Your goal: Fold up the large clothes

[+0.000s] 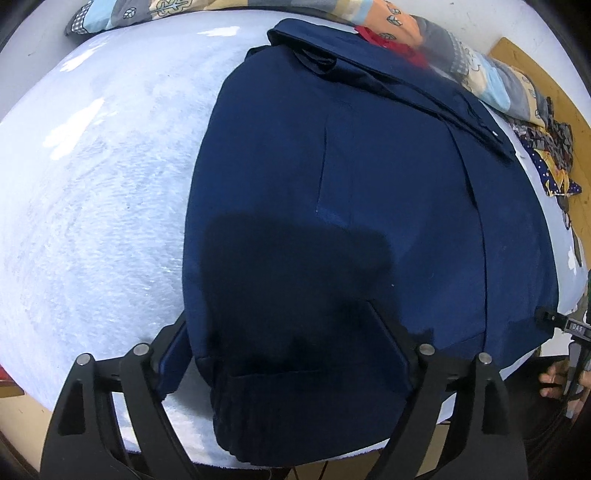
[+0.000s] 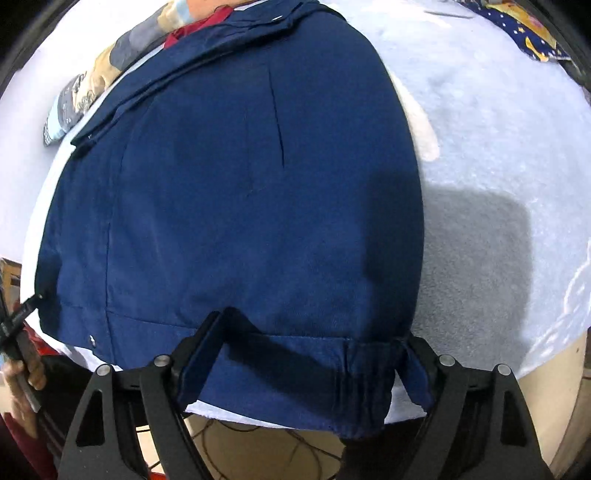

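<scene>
A navy garment (image 1: 369, 184) lies folded and flat on a pale blue fleece cover (image 1: 92, 203), with its gathered elastic hem at the near table edge. My left gripper (image 1: 277, 317) stands wide open over that hem, the cloth lying loose between its fingers. In the right wrist view the same garment (image 2: 240, 203) fills the middle. My right gripper (image 2: 314, 328) is also wide open, straddling the hem's gathered corner without pinching it. Each gripper's tip shows at the edge of the other's view.
A patchwork quilt (image 1: 498, 74) and a red cloth (image 1: 402, 48) lie along the far edge. A dark star-patterned cloth (image 2: 524, 33) sits at the far right. A person's hand (image 2: 26, 373) is at the left. Cables run below the near edge.
</scene>
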### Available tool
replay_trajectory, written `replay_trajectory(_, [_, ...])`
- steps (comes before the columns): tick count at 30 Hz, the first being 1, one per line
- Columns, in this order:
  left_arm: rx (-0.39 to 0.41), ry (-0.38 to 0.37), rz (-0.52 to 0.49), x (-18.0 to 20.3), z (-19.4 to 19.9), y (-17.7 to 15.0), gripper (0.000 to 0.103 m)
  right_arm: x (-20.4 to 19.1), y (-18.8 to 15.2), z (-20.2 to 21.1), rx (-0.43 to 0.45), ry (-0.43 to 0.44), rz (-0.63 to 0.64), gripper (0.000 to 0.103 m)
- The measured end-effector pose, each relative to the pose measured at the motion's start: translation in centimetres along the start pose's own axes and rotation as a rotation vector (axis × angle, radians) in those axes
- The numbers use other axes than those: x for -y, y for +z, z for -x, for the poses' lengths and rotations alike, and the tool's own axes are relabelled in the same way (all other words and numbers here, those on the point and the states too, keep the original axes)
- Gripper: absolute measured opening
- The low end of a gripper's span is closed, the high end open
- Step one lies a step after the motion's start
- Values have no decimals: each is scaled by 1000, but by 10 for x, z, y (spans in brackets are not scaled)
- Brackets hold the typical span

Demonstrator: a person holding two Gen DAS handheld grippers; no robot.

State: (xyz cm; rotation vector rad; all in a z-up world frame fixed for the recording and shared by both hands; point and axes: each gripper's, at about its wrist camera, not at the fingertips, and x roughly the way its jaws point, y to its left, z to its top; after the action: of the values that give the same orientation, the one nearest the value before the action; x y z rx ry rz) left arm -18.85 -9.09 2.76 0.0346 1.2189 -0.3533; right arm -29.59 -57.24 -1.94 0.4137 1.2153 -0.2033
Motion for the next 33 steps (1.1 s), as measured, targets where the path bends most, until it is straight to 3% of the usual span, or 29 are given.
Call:
replay_trajectory(4, [-5,10,-19,6,-3,2,92,7,-1,-1,21,23,-88,87])
replay_trajectory(8, [-11,9,-30,8,-6,3,95,15,-4,3,46,34,-127,80])
replay_trajectory(11, [-30,16,-45,14,-12,6,103,22,-6,6,41,69,-153,81])
replay_trajectory(16, [-19,33,-52,19,-15,7,103,20,-8,6,17,32,-105,79])
replay_trajectory(17, [-13,43,-59,20,-16,7,101,13,-10,4,6,5,-78,73])
replay_trajectory(18, [0,57,-69,22,-14,6,91,3,-6,2,15,-15,-59,56])
replay_trajectory(20, [41,65,-83,25,-6,3,64,-4,-7,6,38,5,-31,30])
replay_trajectory(21, [59,40,-84,25,0,3,29,-10,-8,9,53,2,-9,24])
replay_trajectory(22, [67,-19,-69,21,6,1,21,-14,-10,12,66,3,6,21])
replay_trajectory(25, [103,-34,-55,22,18,-2,19,-15,-14,26,117,80,-22,16])
replay_trajectory(26, [117,-53,-44,22,23,-2,19,-14,-15,34,145,143,-41,15])
replay_trajectory(28, [141,-101,-30,23,35,-2,19,-15,-16,49,189,188,-42,15])
replay_trajectory(33, [144,-170,-7,20,55,-1,19,-10,-25,88,297,330,-55,14])
